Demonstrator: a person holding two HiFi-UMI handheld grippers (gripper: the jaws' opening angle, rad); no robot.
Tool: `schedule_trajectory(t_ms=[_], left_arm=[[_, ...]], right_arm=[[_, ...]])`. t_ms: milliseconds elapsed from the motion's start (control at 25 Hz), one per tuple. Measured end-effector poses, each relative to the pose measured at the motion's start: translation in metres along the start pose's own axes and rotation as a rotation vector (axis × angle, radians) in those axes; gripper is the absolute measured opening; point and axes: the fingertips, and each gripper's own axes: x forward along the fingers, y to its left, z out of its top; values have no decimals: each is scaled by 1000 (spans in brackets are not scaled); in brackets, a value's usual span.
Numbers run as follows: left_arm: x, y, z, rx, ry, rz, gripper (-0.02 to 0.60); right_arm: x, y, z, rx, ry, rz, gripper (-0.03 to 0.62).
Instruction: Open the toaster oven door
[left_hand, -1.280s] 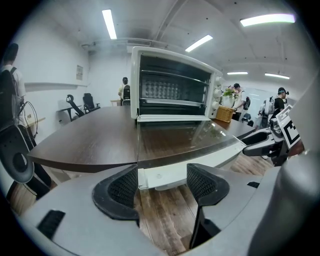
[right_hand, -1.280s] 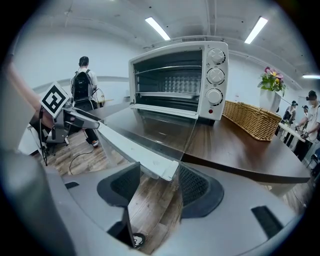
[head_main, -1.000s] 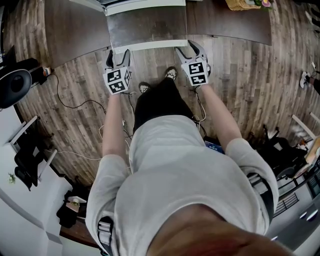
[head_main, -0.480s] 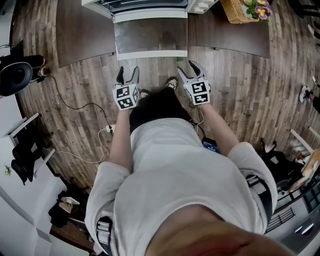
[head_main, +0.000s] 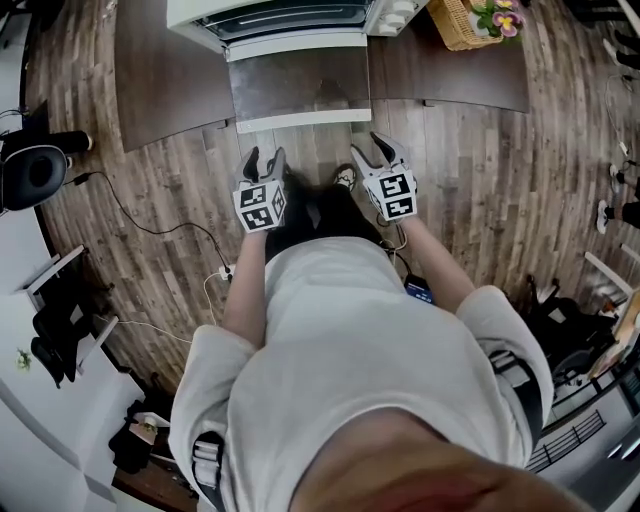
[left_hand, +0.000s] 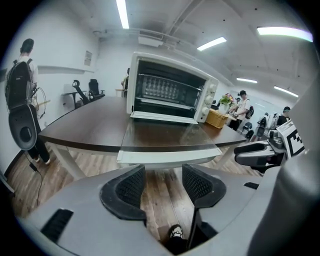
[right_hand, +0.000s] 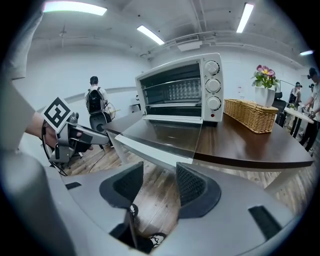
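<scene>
The toaster oven door (head_main: 298, 90) is seen folded down over the worktop's (head_main: 170, 75) near edge, and could be knocked if the left tongs (head_main: 265, 157) and right tongs (head_main: 372, 147), empty and wide though just drawn in a little, are raised carelessly.

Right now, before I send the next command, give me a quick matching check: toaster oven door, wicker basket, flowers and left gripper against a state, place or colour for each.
1. toaster oven door
2. wicker basket
3. flowers
4. left gripper

A. pink and purple
B. short of the door, empty
C. folded down flat
D. tan, on the table

Pairs: 1-C, 2-D, 3-A, 4-B. The left gripper's jaws have just been closing a little, with nothing between them.
</scene>
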Motion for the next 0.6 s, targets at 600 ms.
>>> schedule_trajectory(t_ms=[600], left_arm=[[9, 48, 49, 123, 10, -169, 23]], right_arm=[[56, 63, 74, 76, -49, -132, -2]])
